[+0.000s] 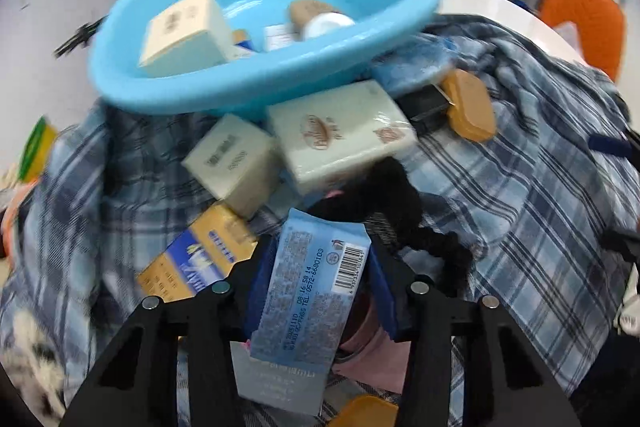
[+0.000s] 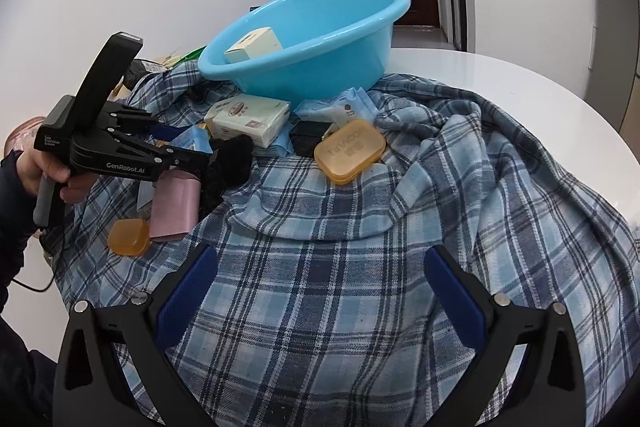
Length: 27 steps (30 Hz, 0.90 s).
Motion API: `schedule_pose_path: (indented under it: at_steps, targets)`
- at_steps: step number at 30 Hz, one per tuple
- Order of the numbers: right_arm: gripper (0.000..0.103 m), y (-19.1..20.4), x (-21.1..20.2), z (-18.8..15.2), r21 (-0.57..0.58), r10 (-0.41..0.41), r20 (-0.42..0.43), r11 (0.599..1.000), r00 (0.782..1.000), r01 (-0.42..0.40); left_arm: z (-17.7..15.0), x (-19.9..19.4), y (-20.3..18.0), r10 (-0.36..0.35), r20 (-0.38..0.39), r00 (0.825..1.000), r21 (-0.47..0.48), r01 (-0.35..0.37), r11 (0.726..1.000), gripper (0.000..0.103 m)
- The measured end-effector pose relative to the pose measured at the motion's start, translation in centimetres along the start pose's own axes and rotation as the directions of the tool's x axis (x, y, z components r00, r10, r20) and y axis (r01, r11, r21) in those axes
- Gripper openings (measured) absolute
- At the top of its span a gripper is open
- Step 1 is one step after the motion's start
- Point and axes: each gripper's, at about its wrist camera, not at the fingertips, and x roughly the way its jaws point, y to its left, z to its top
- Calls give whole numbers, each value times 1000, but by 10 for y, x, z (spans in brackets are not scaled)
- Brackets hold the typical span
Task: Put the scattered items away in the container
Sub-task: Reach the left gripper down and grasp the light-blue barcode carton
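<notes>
On the round white tabletop [image 2: 520, 83] lies rumpled plaid cloth [image 2: 360, 227]; far side, a smooth blue plastic basin [image 2: 320, 67] sits tilted. Left claw [image 1: 318, 279] is clamped on a light, crinkly blue packet [image 1: 308, 283] near the clutter; it looks soft and slippery, best pinched mid-body. Right claw [image 2: 320, 307] is spread apart, empty. Amber soap case [image 2: 350, 151] is rigid and rounded.
</notes>
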Motion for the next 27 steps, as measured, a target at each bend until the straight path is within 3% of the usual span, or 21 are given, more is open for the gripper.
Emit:
schedule_pose_path:
  at_steps: [6, 10, 12, 15, 17, 19, 22, 24, 27]
  targets:
    - [103, -3, 0, -1, 8, -8, -8, 1000, 1000, 8, -4, -26, 5, -4, 51, 999, -29, 6, 1000, 46]
    - [103, -3, -3, 0, 22, -6, 7, 1000, 1000, 6, -15, -54, 13, 42, 137, 990, -126, -24, 992, 46]
    - [103, -2, -7, 0, 27, -13, 35, 1000, 999, 12, -30, -79, 8, 64, 260, 963, -179, -17, 984, 46]
    - [103, 3, -14, 2, 21, -40, 85, 999, 996, 38, -59, -101, 0, 100, 384, 918, -281, 13, 960, 45]
    - [103, 8, -17, 3, 15, -51, 112, 999, 992, 50, -77, -105, -4, 128, 421, 898, -360, 35, 932, 45]
    - [103, 14, -20, 4, -1, -55, 132, 998, 990, 55, -91, -105, -7, 158, 429, 890, -419, 41, 907, 45]
    - [103, 23, -24, 4, -32, -62, 150, 997, 987, 68, -108, -99, -11, 155, 414, 897, -463, 61, 884, 44]
    - [103, 26, -26, 3, -51, -65, 151, 996, 986, 74, -111, -96, -12, 139, 399, 906, -460, 67, 886, 43]
    - [103, 25, -23, 0, -50, -70, 136, 996, 988, 77, -115, -98, -12, 147, 401, 904, -462, 61, 885, 43]
